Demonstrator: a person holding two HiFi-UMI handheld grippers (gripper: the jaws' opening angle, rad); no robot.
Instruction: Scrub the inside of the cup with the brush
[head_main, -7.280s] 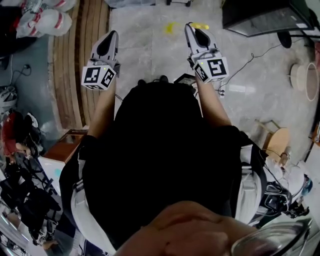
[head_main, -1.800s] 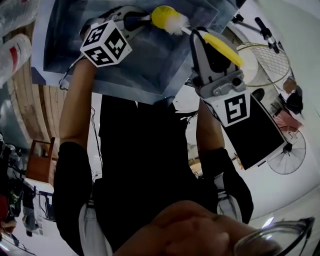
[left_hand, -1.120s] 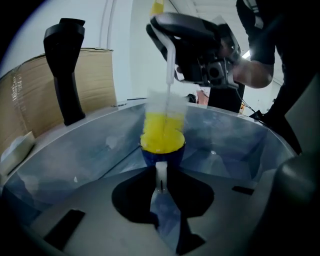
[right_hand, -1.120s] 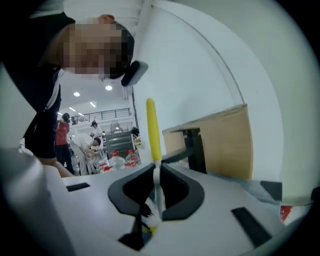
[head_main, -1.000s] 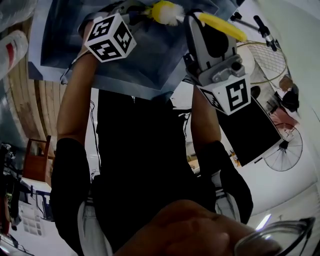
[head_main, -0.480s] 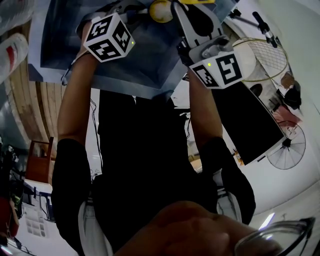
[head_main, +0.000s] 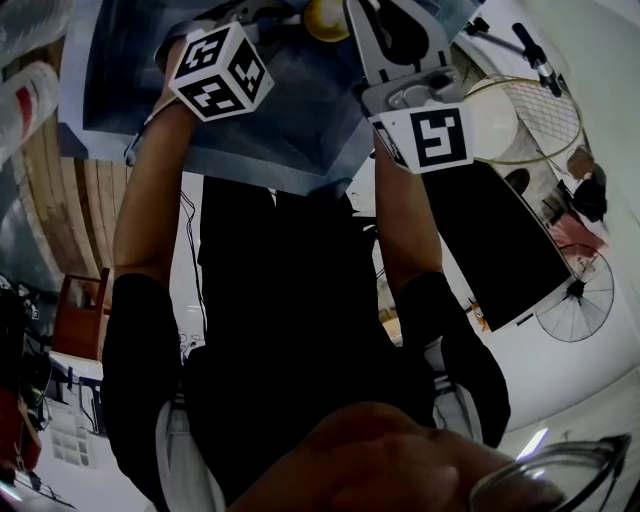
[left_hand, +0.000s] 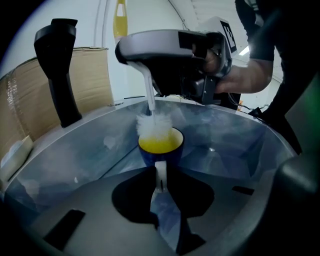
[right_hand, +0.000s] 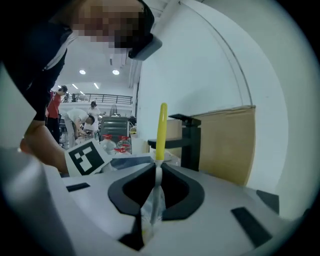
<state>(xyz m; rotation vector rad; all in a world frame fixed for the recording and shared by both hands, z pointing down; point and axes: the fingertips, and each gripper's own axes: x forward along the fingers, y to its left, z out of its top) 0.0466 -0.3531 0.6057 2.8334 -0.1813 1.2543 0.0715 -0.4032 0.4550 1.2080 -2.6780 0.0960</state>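
Note:
A blue cup (left_hand: 160, 149) with a yellow inside (head_main: 325, 18) stands upright in a blue-grey sink (left_hand: 75, 150). My left gripper (left_hand: 160, 184) is shut on its white handle (left_hand: 160, 172). The brush's white bristles (left_hand: 152, 125) sit in the cup's mouth, with the thin white stem rising to my right gripper (left_hand: 131, 55) above. In the right gripper view the right gripper (right_hand: 157, 175) is shut on the brush, and its yellow handle (right_hand: 161, 132) sticks up past the jaws. In the head view both marker cubes show near the top, and the brush is hidden.
A black faucet (left_hand: 60, 75) rises at the sink's far left rim before a cardboard sheet (left_hand: 95, 80) and white wall. The person's hand and sleeve (left_hand: 250, 75) are at the right. Several people and bottles (right_hand: 107, 142) are far behind.
My right gripper has come down and toward the cup, rolling a little, and the brush head has gone from beside the cup into its mouth. The left gripper and cup have stayed put.

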